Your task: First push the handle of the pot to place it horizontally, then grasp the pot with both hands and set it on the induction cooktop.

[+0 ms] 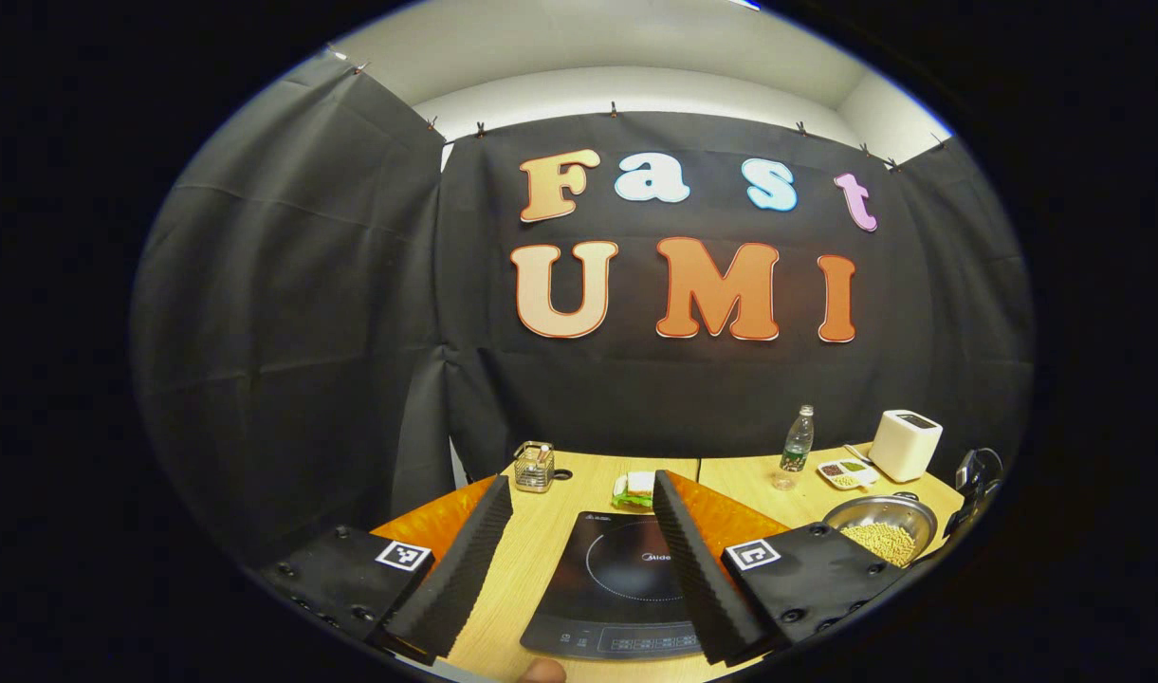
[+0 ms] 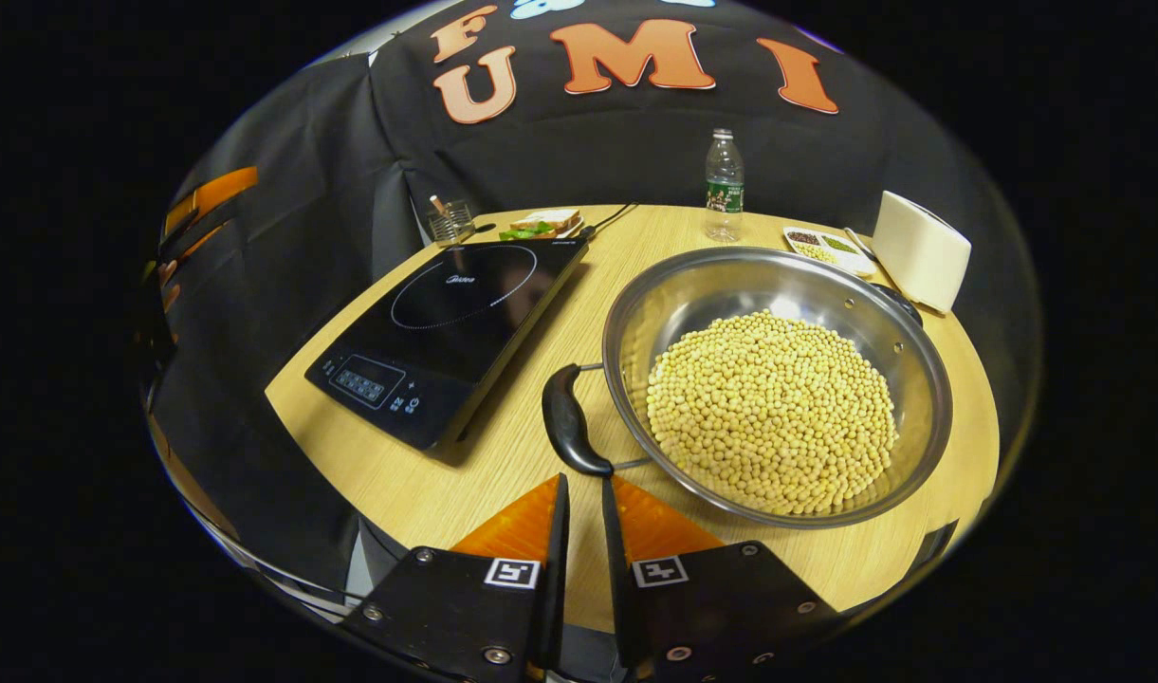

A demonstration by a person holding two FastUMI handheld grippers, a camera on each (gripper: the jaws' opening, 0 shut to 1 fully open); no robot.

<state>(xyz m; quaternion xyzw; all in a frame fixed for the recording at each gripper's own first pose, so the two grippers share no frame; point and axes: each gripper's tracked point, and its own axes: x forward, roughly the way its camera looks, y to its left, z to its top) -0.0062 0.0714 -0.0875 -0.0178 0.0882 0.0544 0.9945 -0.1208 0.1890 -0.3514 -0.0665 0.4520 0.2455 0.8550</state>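
A steel pot [image 2: 778, 275] full of pale beans sits on the wooden table [image 2: 503, 446], its near black handle [image 2: 569, 422] pointing left toward the black induction cooktop [image 2: 455, 332]. My right gripper [image 2: 583, 486] hovers just in front of that handle with its fingers nearly together and nothing between them. In the left gripper view my left gripper [image 1: 579, 489] stands open above the cooktop [image 1: 616, 579], and the pot [image 1: 882, 531] lies far off to its right. A second black handle [image 2: 896, 302] shows at the pot's far rim.
A water bottle [image 2: 724, 185], a white toaster [image 2: 920, 249], a small tray of seeds [image 2: 820, 249], a sandwich plate [image 2: 541, 226] and a glass holder [image 2: 450, 223] line the back of the table. The other gripper [image 2: 199, 213] shows at the left edge.
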